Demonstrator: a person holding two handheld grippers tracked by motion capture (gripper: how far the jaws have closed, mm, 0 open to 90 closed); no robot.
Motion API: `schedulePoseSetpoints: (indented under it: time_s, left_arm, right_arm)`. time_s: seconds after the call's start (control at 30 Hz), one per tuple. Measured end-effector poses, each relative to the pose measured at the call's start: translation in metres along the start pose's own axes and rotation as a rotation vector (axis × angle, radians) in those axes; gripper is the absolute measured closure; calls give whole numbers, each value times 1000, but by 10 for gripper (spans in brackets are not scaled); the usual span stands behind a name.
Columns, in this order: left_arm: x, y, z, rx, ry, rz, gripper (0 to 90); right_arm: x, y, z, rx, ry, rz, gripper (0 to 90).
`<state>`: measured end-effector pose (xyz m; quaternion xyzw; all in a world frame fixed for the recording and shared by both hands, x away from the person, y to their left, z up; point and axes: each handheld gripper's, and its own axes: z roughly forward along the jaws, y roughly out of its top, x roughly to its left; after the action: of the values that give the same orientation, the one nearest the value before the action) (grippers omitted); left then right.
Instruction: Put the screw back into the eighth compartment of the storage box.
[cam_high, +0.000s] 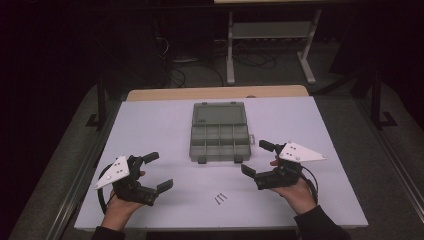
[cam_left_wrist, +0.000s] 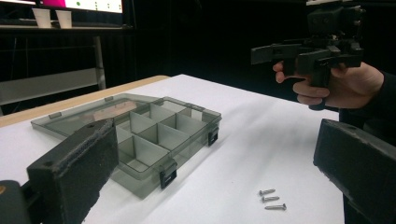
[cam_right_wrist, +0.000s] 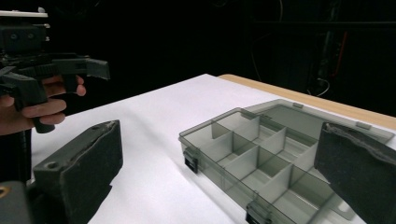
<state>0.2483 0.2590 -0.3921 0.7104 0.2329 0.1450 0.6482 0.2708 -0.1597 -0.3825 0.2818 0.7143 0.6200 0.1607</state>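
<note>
Both claws are up off the white table (cam_high: 150, 130) and both are spread wide. The left black two-jaw gripper (cam_high: 158, 172), held in the person's left hand (cam_high: 120, 207) at the near left of the table, has its jaws far apart with nothing between them and nothing touching them. In the left gripper view those two padded jaws frame the scene from the bottom corners, released and bare.

Over on the right, the right black two-jaw gripper (cam_high: 257, 157) sits in the person's right hand (cam_high: 298, 192), jaws likewise gaping and pointing in toward the middle of the table. Nothing gripped, nothing touched. The left gripper view shows it raised above the tabletop (cam_left_wrist: 299, 51), and the right gripper view shows the left one the same way (cam_right_wrist: 70, 67).

Between the two grippers, near the front edge, lie three small silver metal screws (cam_high: 220, 198), side by side on the bare table, apart from both claws; the left gripper view has them lying just ahead, between its jaws (cam_left_wrist: 272, 199).

Farther back, at the middle of the table, stands the smoky grey clear plastic compartment box (cam_high: 220, 142), lid folded open and lying flat behind it. The compartments that can be seen look bare.
</note>
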Motion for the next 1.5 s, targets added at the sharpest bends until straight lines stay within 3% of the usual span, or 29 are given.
schedulePoseSetpoints:
  time_s: [0.57,0.8,1.13,1.33,1.5]
  left_arm:
    - [0,1,0,-4,-3,5,0]
    - [1,3,-1,-21,2,9,0]
    - [0,5,-1,-8,5,12,0]
    - [0,3,-2,3,7,1,0]
    - [2,-1,-1,14,5,-9,0]
  right_arm:
    - [11,0,17,45,64,-4,5]
    - [19,-1,28,70,97,-20,5]
    - [26,-1,46,112,141,-30,5]
    - [28,-3,54,152,147,-34,6]
    - [32,-5,57,234,152,-46,11]
